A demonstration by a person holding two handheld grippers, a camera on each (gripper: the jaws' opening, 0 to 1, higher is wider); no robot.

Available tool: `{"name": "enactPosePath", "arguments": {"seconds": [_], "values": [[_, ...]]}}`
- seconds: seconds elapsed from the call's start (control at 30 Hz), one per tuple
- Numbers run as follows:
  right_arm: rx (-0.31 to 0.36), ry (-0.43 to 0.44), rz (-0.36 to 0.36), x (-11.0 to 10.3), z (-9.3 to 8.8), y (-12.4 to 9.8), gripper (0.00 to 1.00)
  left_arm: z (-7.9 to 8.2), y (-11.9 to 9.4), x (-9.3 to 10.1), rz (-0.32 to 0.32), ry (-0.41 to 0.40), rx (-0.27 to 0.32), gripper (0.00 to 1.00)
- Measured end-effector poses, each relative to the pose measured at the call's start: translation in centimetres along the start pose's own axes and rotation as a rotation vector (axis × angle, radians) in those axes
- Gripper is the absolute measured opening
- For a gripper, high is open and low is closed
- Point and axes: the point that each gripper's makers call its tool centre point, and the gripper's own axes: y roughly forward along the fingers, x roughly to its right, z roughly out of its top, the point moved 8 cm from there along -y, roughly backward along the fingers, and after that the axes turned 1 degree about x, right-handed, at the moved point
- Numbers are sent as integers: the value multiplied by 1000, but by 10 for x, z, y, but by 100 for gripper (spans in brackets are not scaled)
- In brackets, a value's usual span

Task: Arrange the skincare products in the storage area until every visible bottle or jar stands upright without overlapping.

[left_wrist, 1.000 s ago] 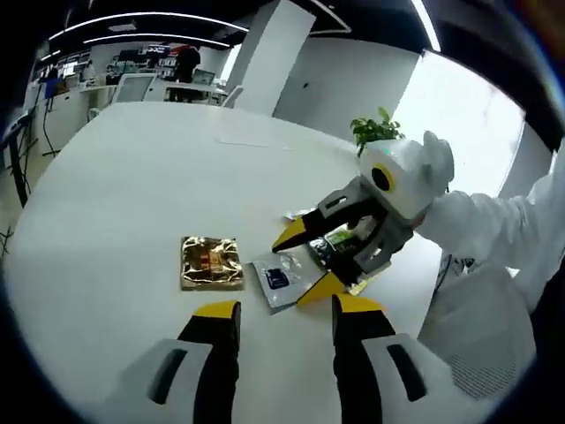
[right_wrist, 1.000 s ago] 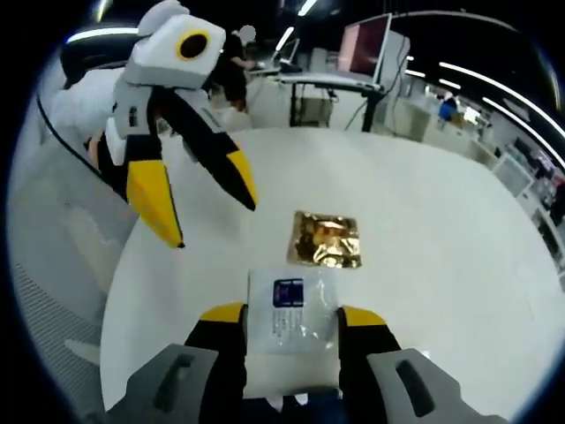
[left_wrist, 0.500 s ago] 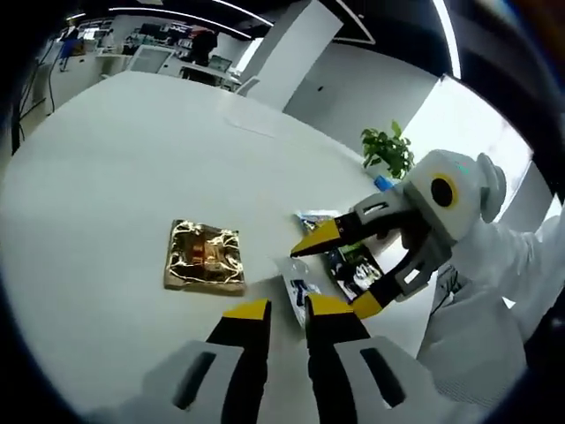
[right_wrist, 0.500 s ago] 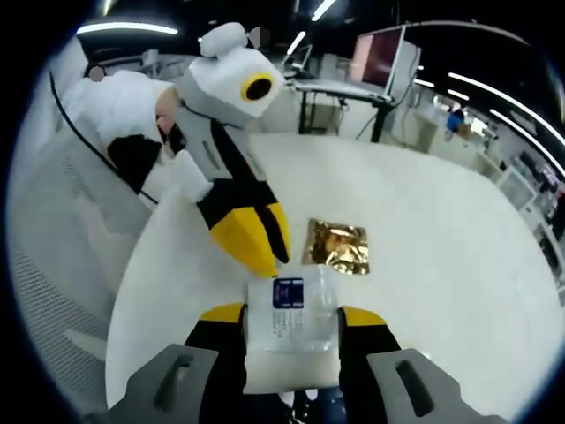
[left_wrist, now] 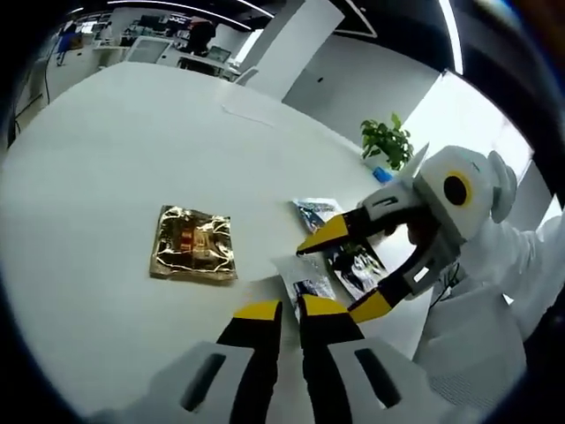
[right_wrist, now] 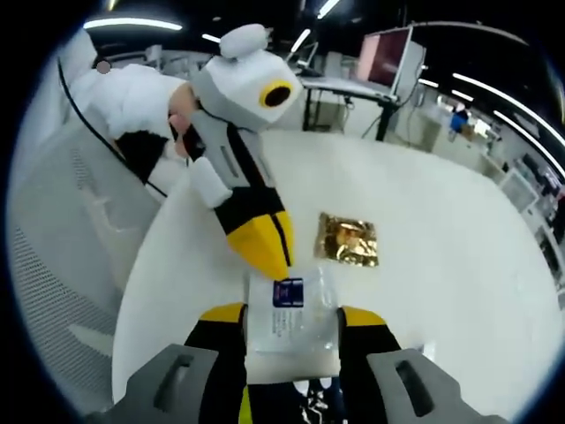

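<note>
**A:** White worktop (left_wrist: 97, 150), gold foil sachet (left_wrist: 193, 243) lying flat on it, apart from the other packets. No bottle or jar that I can find, only flat packets. Which step is this?

**B:** A handover or a tug on one packet, I judge. In the right gripper view the translucent white sachet (right_wrist: 291, 322) sits between the jaws of the right gripper (right_wrist: 291, 316), which are parted about to its width, their yellow tips touching its side edges. Gripped or only bracketed, I cannot tell.

**A:** And the left gripper (right_wrist: 261, 240)?

**B:** Its jaws are nearly together, a thin slit between them, tips at the far edge of that same sachet. Whether they pinch the edge I cannot tell either. In the left gripper view the left gripper (left_wrist: 281, 311) points at the sachet (left_wrist: 305, 276), with the right gripper (left_wrist: 342, 269) spread wide around the packets.

**A:** Next move?

**B:** Probably one gripper must hold firmly while the other lets go, then the sachet goes down clear of the gold one and of the dark printed packets (left_wrist: 340, 252) just right of it.

**A:** Any writing?

**B:** A dark blue label patch (right_wrist: 288, 292) with small grey print below it, too small to read. The gold foil shows a reddish mark, also unreadable.
</note>
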Motion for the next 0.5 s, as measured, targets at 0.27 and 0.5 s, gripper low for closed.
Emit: {"name": "enactPosePath", "arguments": {"seconds": [0.27, 0.5], "values": [[-21, 4, 10, -4, -8, -4, 34, -5, 7, 7, -17, 17, -36, 8], [-28, 8, 21, -3, -11, -3, 34, -9, 9, 10, -22, 23, -57, 8]]}}
